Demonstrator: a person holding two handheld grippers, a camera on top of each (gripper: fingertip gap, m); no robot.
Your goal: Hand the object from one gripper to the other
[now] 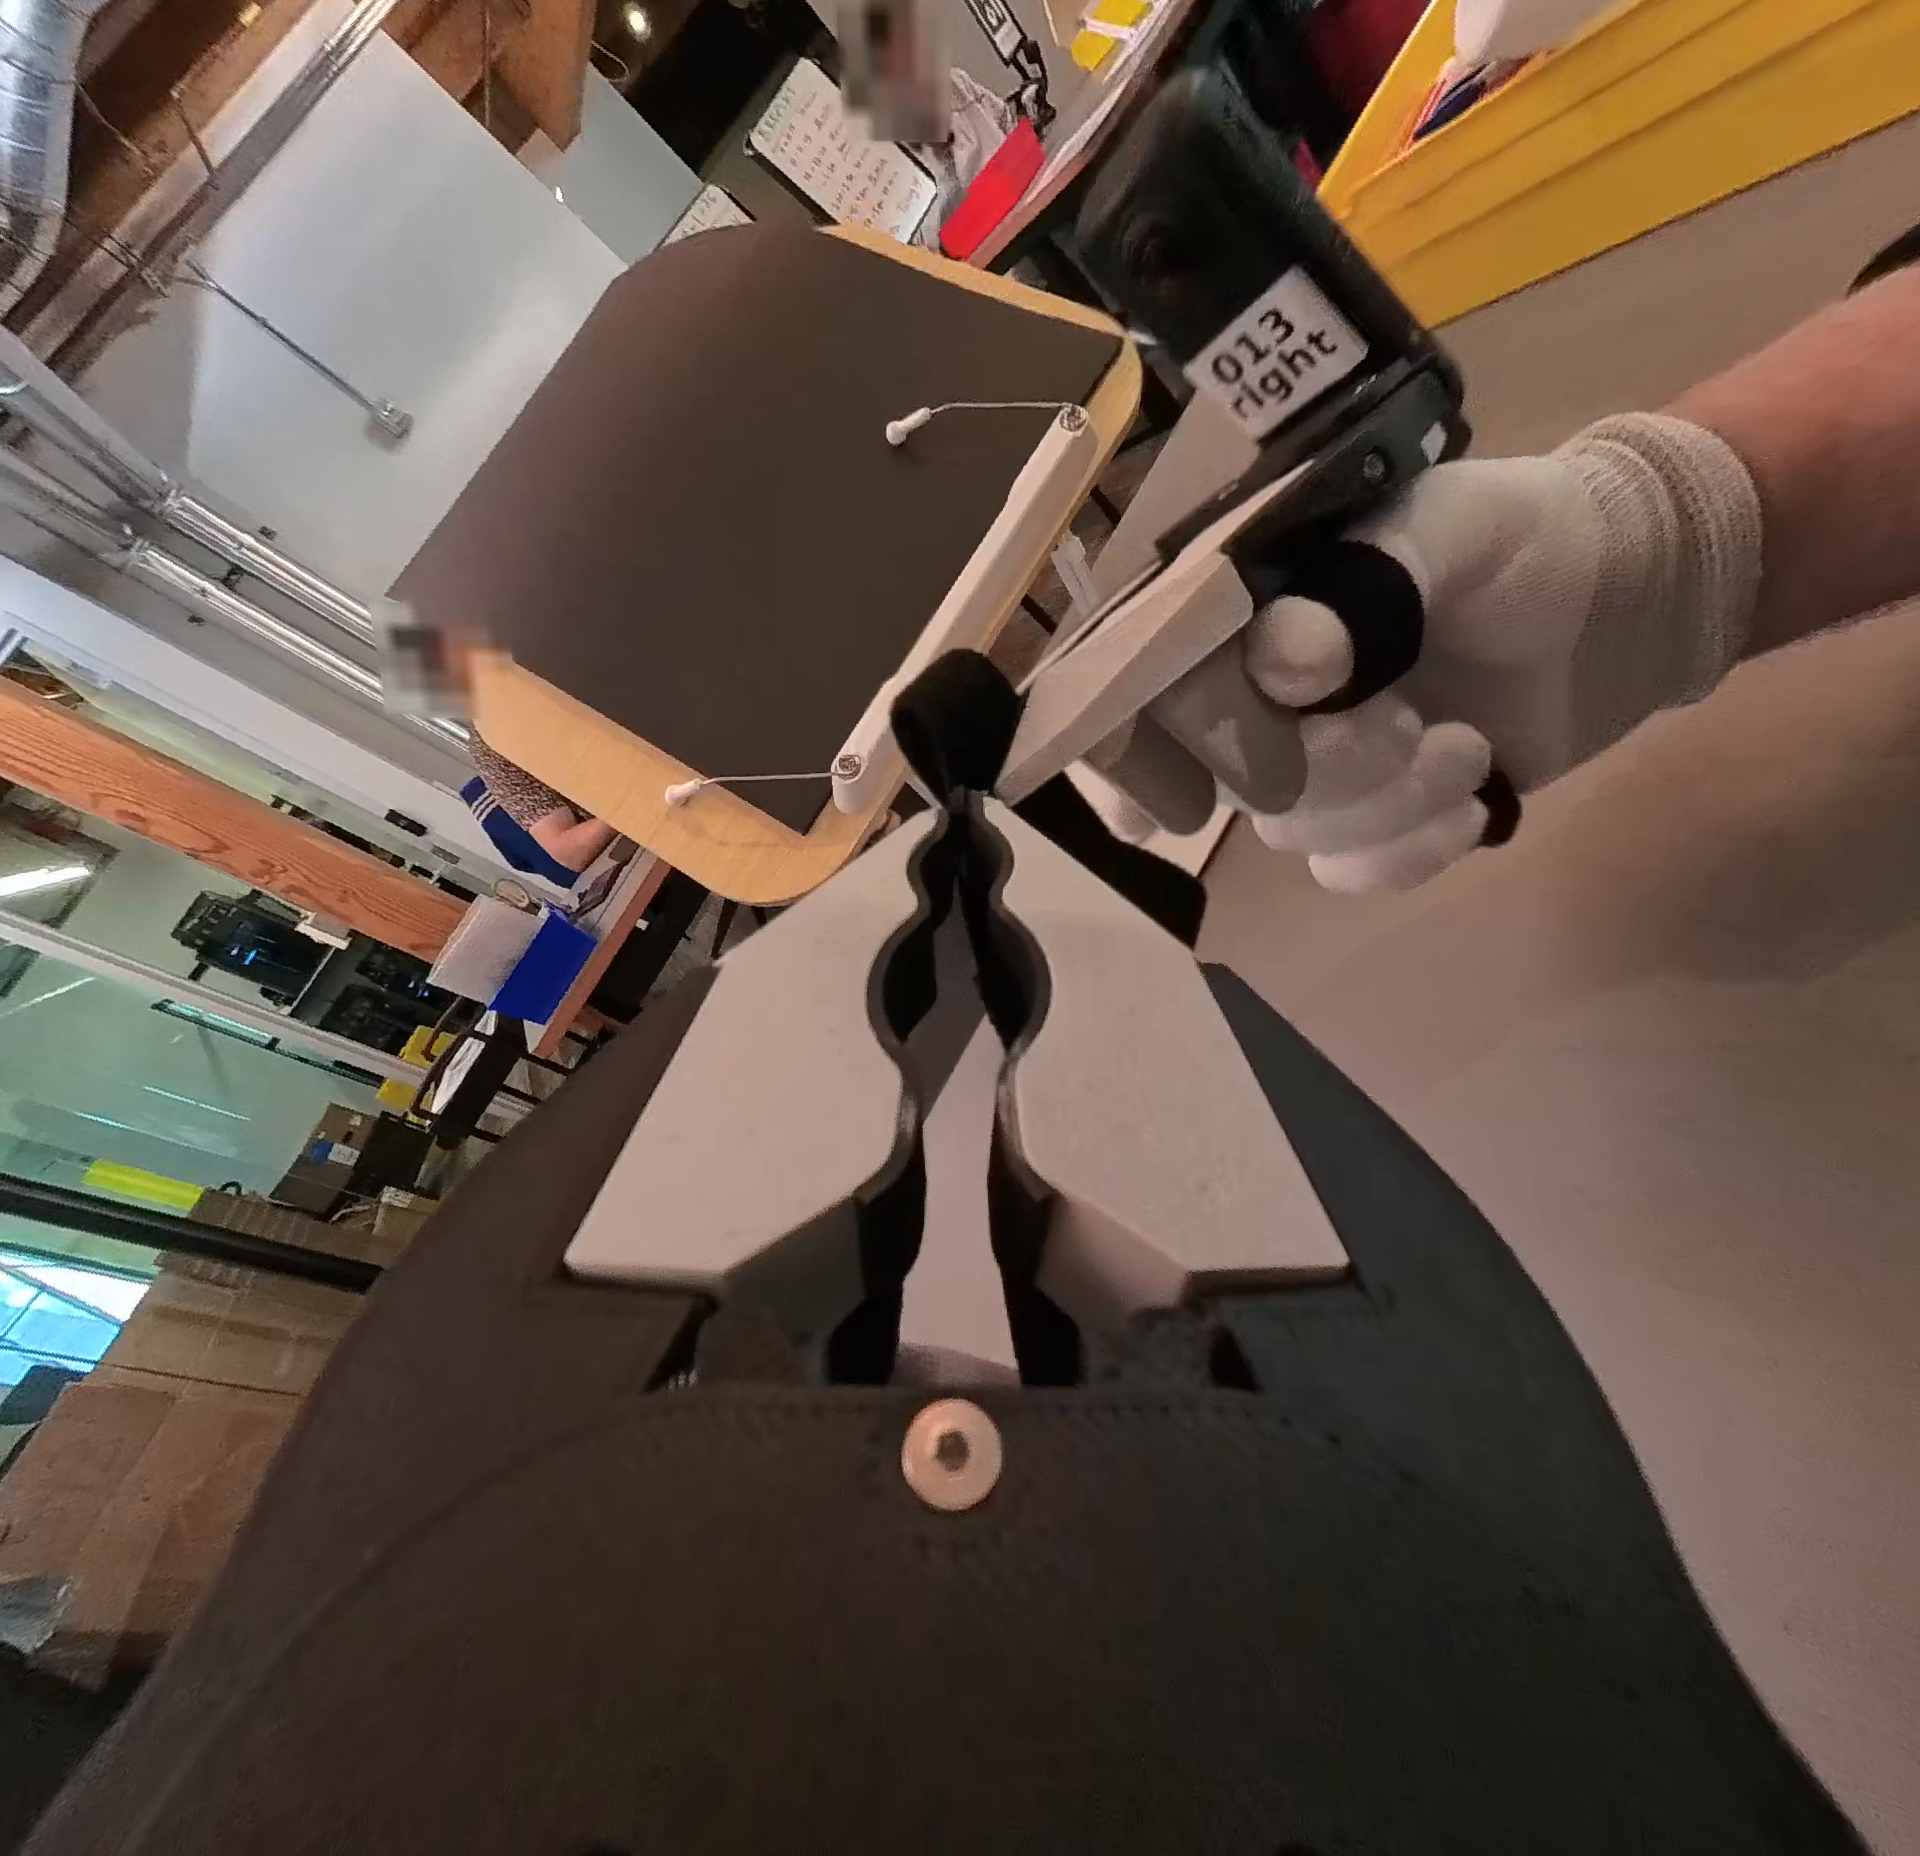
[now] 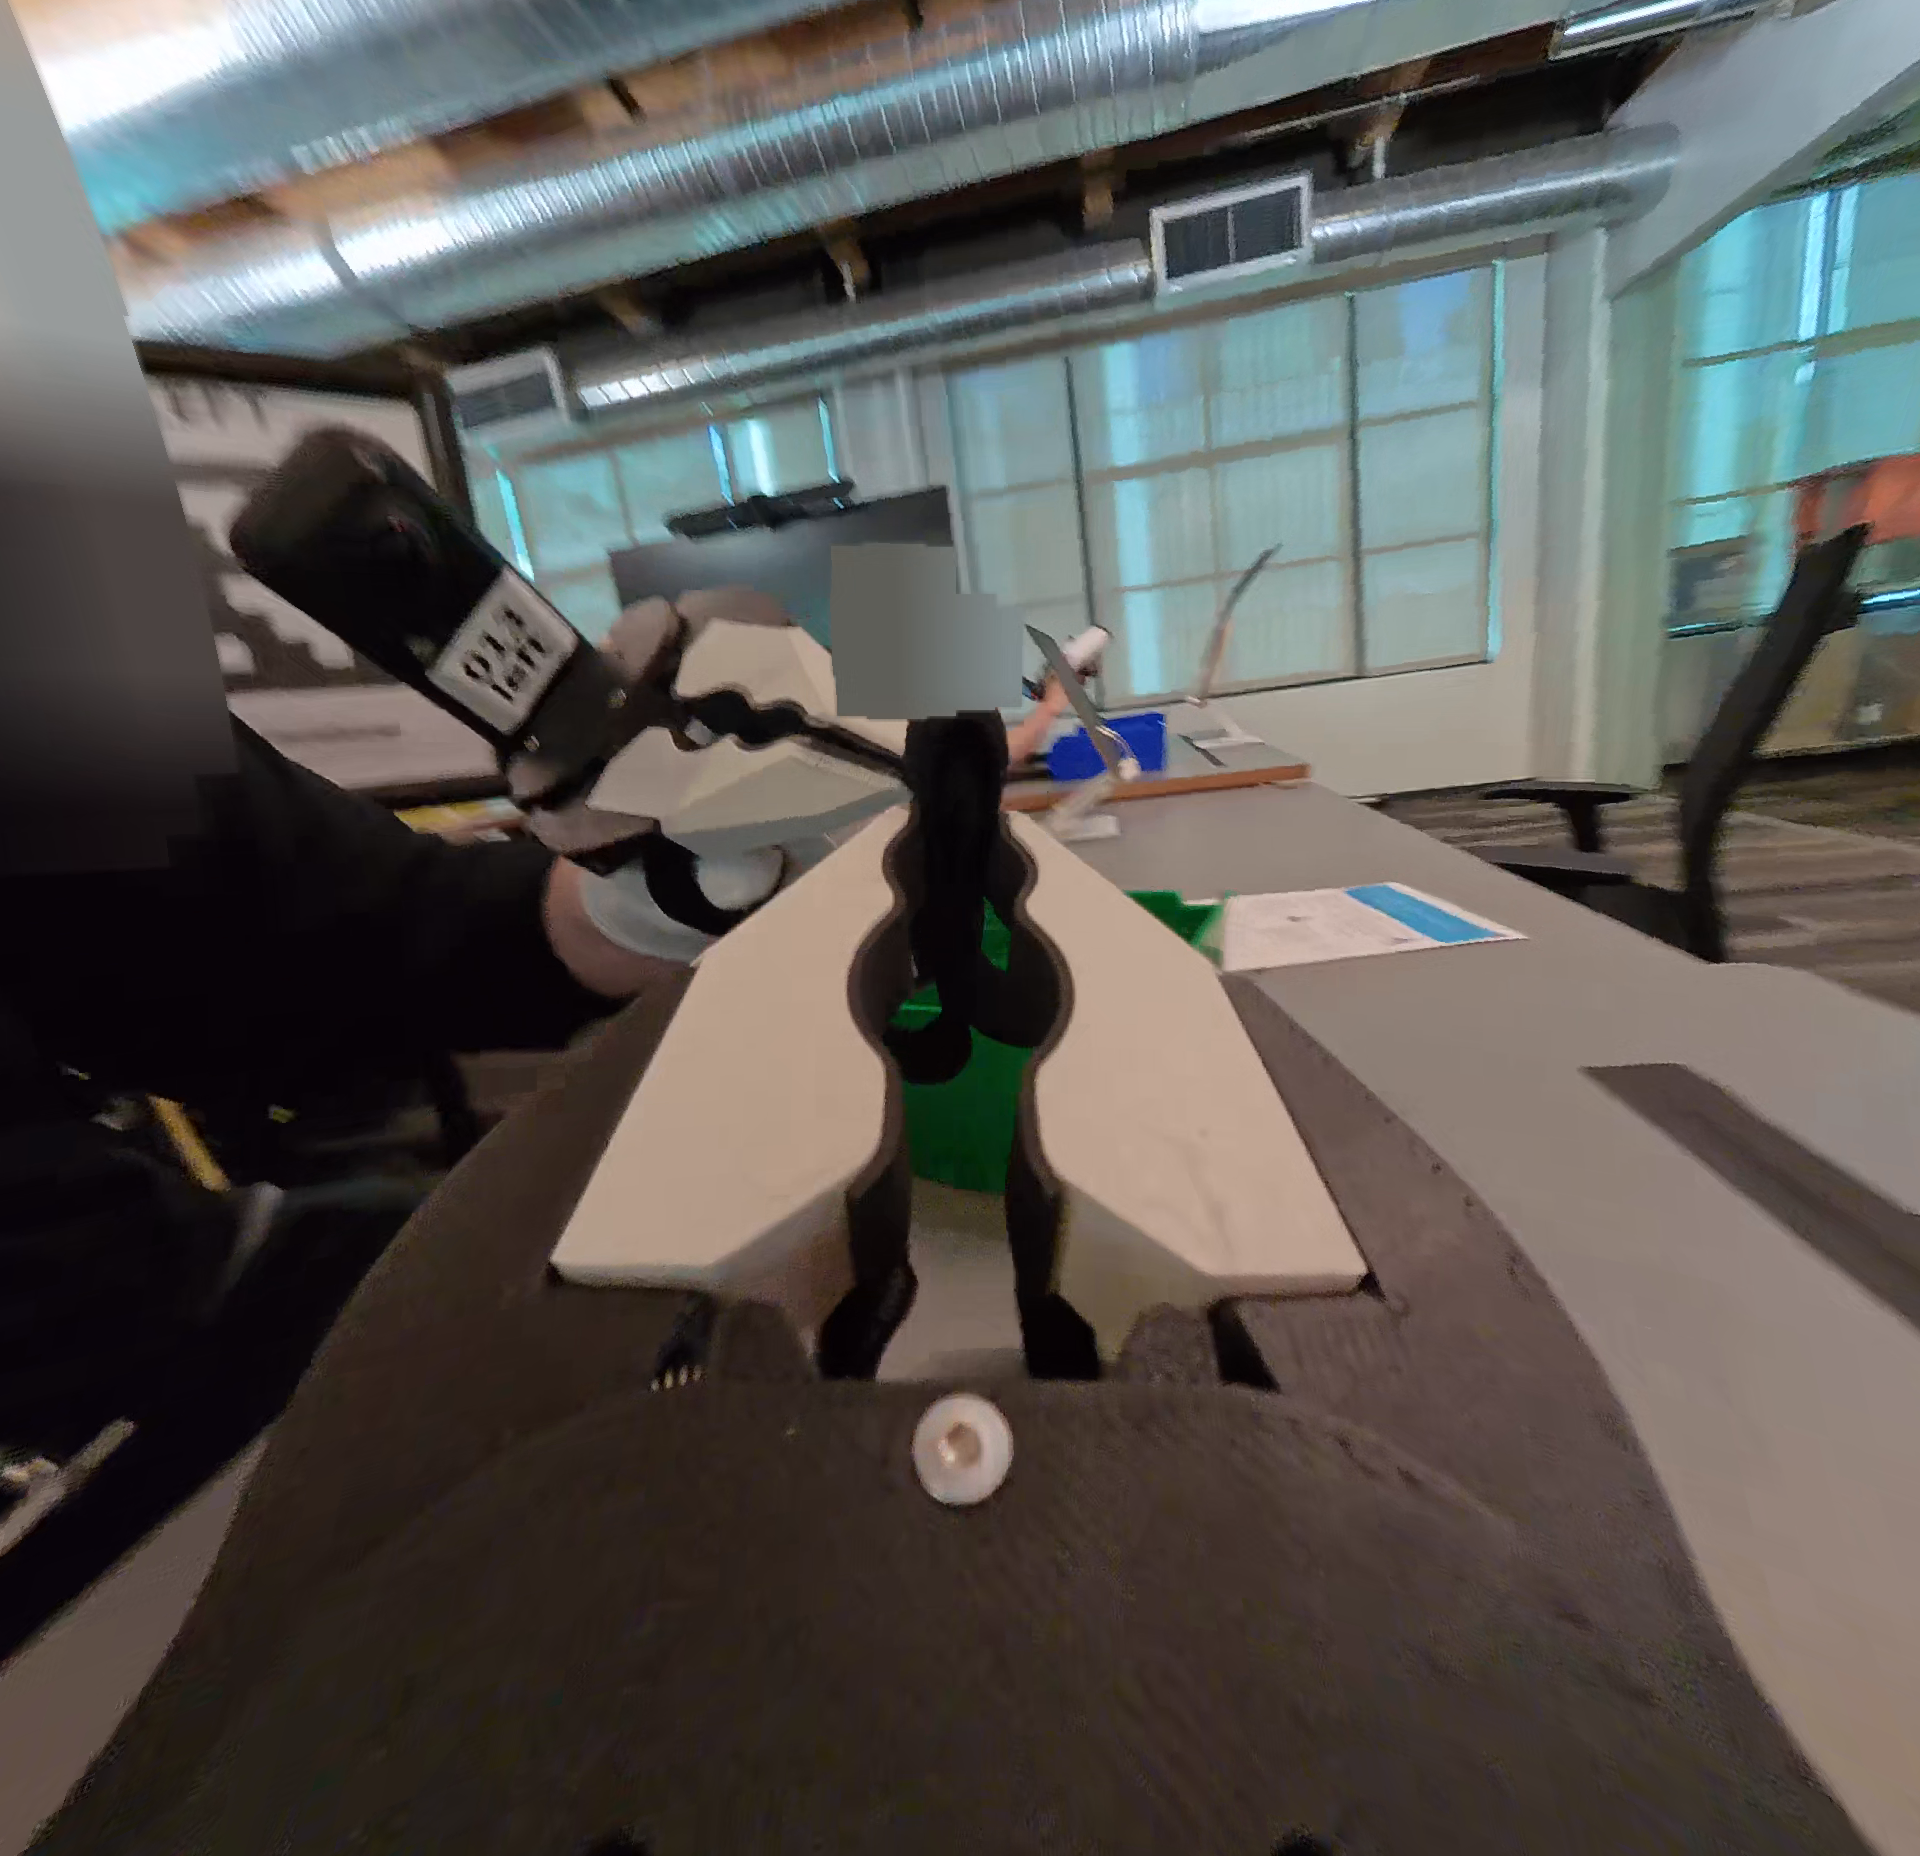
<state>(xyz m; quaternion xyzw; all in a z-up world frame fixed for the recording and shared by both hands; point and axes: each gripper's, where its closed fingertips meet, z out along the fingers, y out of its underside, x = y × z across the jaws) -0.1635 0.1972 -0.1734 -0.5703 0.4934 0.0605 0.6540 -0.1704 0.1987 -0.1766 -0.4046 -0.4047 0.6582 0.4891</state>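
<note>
The object is a black cloth strap (image 1: 954,717), bunched into a wad. My left gripper (image 1: 962,804) is shut, with the strap pinched at its tips and trailing back between its white fingers (image 1: 800,1037). My right gripper (image 1: 1013,689) comes in from the right, held by a white-gloved hand (image 1: 1538,643), and its fingers close on the same wad. In the right wrist view my right gripper (image 2: 952,819) is shut on the black strap (image 2: 956,871), which hangs down between its fingers. My left gripper (image 2: 896,760) reaches in from the left and meets the strap there.
A wooden tabletop with a dark mat (image 1: 727,497) lies behind the grippers, and yellow bins (image 1: 1621,113) are at the upper right. Below the right gripper stand a green bin (image 2: 961,1120) and a grey table (image 2: 1455,1017) with a paper sheet (image 2: 1371,923). An office chair (image 2: 1756,726) is at the right. Both grippers' tips are close together, under 4 cm apart.
</note>
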